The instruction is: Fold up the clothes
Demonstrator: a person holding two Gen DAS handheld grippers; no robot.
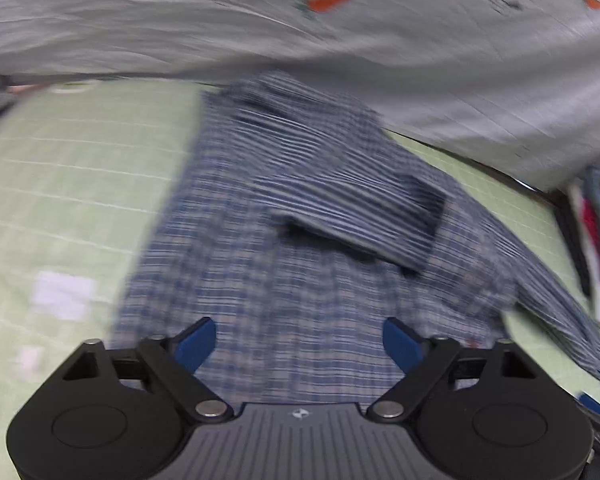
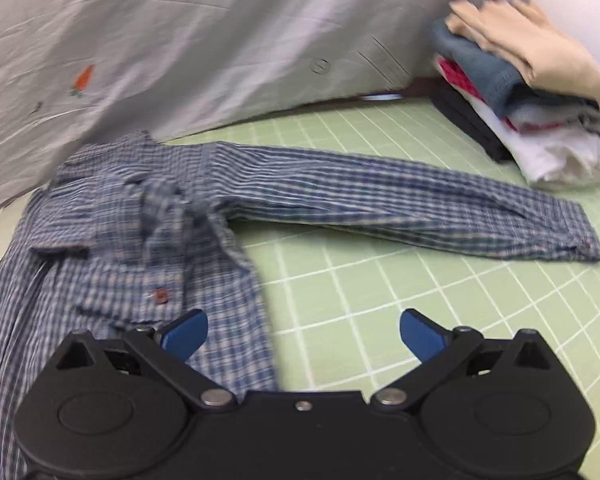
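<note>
a pale grey sheet [image 2: 220, 40] printed with small orange carrots hangs across the far side. in front of it a green cutting mat [image 2: 380, 300] with a white grid covers the bench. a blue and white plaid shirt [image 2: 148, 240] lies on the mat, its body to the near left, one long sleeve [image 2: 420, 204] stretched flat toward the right. at the far right sits a stack of folded clothes [image 2: 532, 92], a beige piece on top. the right tool [image 2: 304, 334] hovers with blue fingers spread wide, empty, over the shirt's edge. the left tool [image 1: 300, 344] is also spread apart, empty, above the shirt's body [image 1: 292, 288].
</note>
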